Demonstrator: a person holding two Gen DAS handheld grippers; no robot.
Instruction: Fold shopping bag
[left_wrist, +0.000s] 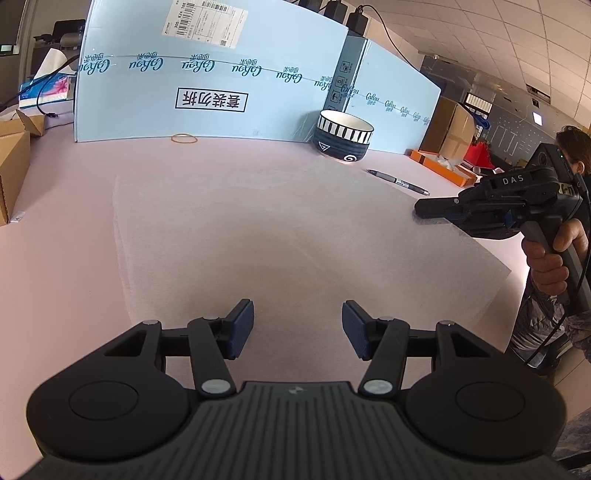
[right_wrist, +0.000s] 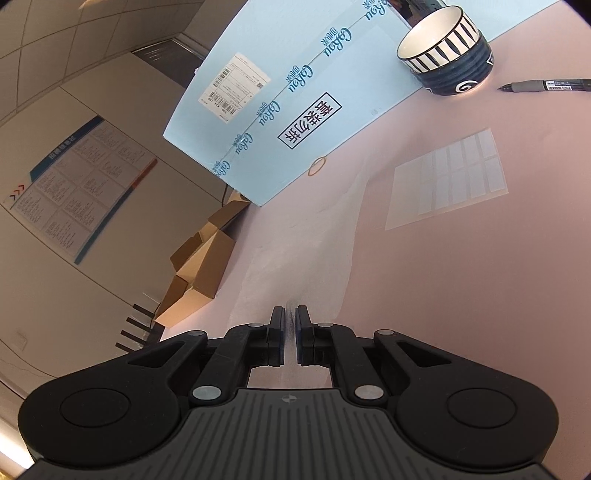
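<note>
White and thin, the shopping bag (left_wrist: 280, 229) lies spread on the pink table (left_wrist: 55, 266). Its right edge is lifted, pinched in the right tool (right_wrist: 290, 325), whose pads are clamped on the fabric. Over the bag's near edge (holding nothing) the left tool (left_wrist: 297, 328) hovers, pads apart. A striped bowl (left_wrist: 343, 136) and a pen (left_wrist: 399, 181) lie beyond.

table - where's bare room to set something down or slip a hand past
Free: the pink table left of the spread bag, up to the cardboard boxes; also the strip between the bag and the blue carton, holding only a rubber band. Crowded: the far right, with bowl, pen and right tool.
</note>
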